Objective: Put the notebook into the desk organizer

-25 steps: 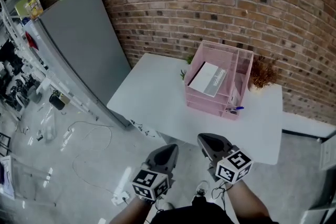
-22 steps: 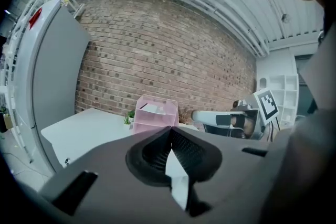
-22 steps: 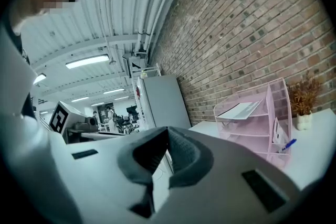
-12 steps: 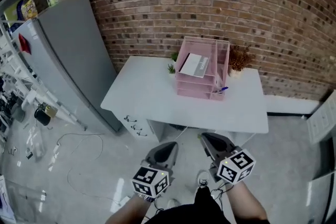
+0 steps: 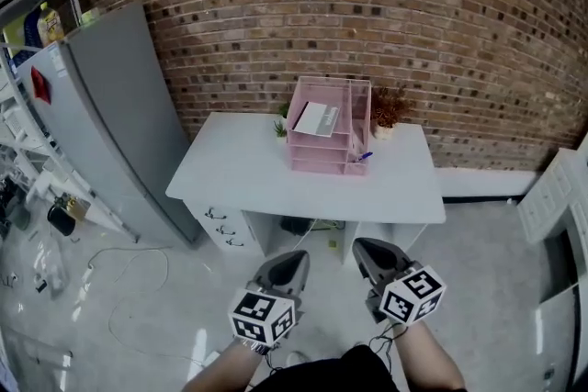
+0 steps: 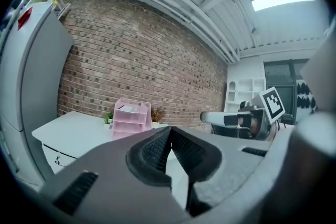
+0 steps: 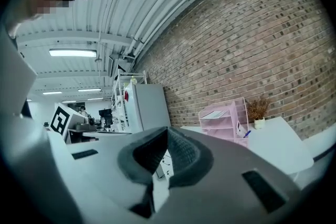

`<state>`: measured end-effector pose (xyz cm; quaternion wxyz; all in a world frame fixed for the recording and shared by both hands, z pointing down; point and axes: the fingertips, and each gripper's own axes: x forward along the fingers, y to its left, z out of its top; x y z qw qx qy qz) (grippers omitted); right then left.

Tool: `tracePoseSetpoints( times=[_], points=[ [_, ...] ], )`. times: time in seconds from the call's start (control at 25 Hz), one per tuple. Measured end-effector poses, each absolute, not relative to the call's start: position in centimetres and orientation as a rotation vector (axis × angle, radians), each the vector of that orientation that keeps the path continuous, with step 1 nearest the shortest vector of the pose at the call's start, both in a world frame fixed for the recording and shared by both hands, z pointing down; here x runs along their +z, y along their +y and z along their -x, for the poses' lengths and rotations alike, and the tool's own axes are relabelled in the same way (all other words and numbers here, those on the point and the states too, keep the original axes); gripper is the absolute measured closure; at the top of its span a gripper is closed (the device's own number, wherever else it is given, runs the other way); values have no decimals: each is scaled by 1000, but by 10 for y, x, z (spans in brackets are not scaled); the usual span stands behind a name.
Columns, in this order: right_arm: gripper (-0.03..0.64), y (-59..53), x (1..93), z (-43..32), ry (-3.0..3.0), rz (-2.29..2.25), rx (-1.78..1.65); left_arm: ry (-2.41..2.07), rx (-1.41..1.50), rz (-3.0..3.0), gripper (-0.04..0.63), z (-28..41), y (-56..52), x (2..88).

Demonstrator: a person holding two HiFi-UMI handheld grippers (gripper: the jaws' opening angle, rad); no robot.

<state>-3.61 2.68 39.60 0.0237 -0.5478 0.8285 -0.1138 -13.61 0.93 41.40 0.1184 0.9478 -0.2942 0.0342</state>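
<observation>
While held side by side, well short of the white counter, the left hand-held gripper and right hand-held gripper are clenched and empty. On the counter's far side, by the brick wall, the notebook lies in the top tray of the pink desk organizer.

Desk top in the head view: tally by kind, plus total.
On the white desk:
Pink tiered desk organizer: 1
White-and-grey notebook, lying in the top tray: 1
Potted plants: 2 (small green potted plant, dried brown plant in a white pot)
Blue pen: 1
Total: 5
</observation>
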Motion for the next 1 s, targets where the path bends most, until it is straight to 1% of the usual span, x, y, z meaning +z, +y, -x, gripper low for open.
tracePoseSetpoints(
  times=[0.2,0.56,1.0],
  points=[
    [614,39,400,25,2606,1638,-383,-916,103,-2733,589,125,23,413],
    [614,63,405,-21,2676,1522,-423,-1028,89,-2648,589,81,58,414],
    [614,92,406,-52,2730,1415,-417,-1130,94,-2625,589,48,95,414]
  ],
)
